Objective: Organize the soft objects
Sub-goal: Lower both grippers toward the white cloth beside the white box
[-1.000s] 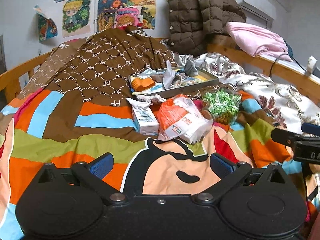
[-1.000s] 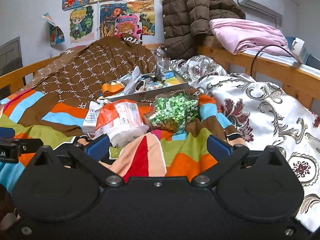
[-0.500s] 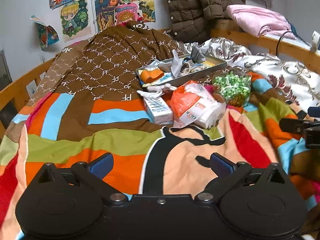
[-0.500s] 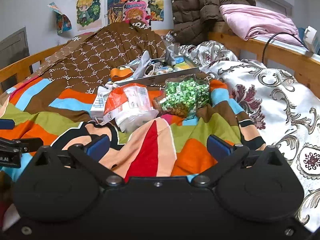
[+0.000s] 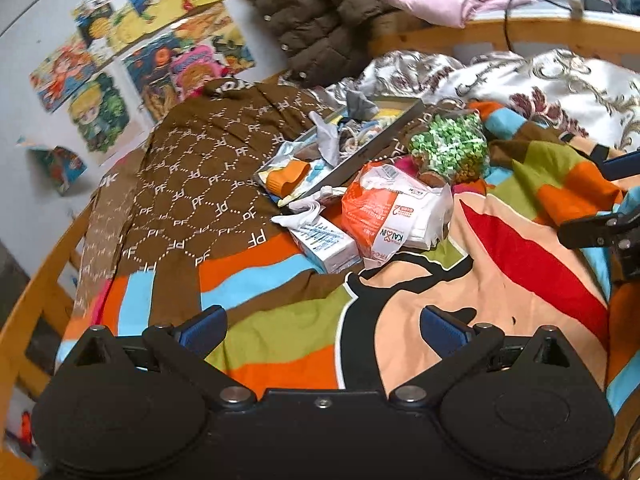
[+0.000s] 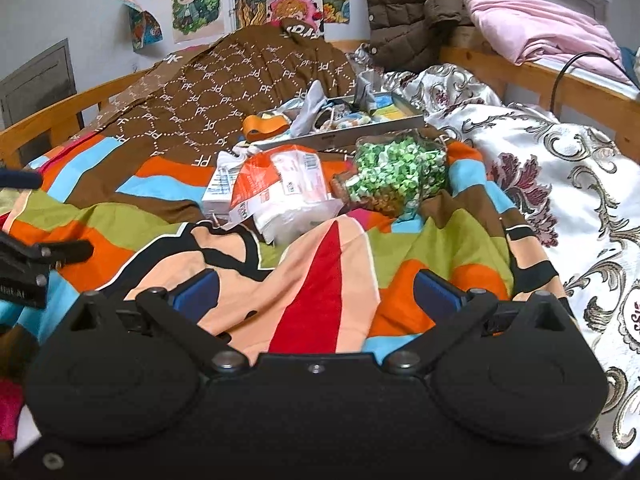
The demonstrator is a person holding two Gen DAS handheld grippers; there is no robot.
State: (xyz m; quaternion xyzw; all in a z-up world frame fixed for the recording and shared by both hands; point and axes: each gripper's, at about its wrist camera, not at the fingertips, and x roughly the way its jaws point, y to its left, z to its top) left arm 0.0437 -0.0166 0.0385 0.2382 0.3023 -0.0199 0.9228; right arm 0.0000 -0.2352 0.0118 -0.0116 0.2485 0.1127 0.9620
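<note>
Brown quilt (image 6: 224, 80) repeats "PF"; orange tissue pack (image 5: 384, 216) reads "KAIXIN".

bed (image 6: 532, 76) under striped blanket (image 6: 412, 256), carrying tissue pack (image 6: 288, 192) and tray (image 6: 360, 130).

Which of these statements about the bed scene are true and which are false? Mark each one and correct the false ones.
1. Both claws, the left claw and the right claw, are open and hold nothing. True.
2. The bag of green sweets lies to the right of the orange and white packet. True.
3. The metal tray is empty. False: it holds rags and small bits, with an orange item at its left end.
4. The brown jacket lies flat on the striped blanket. False: it sits at the head of the bed, by the pink bedding.
</note>
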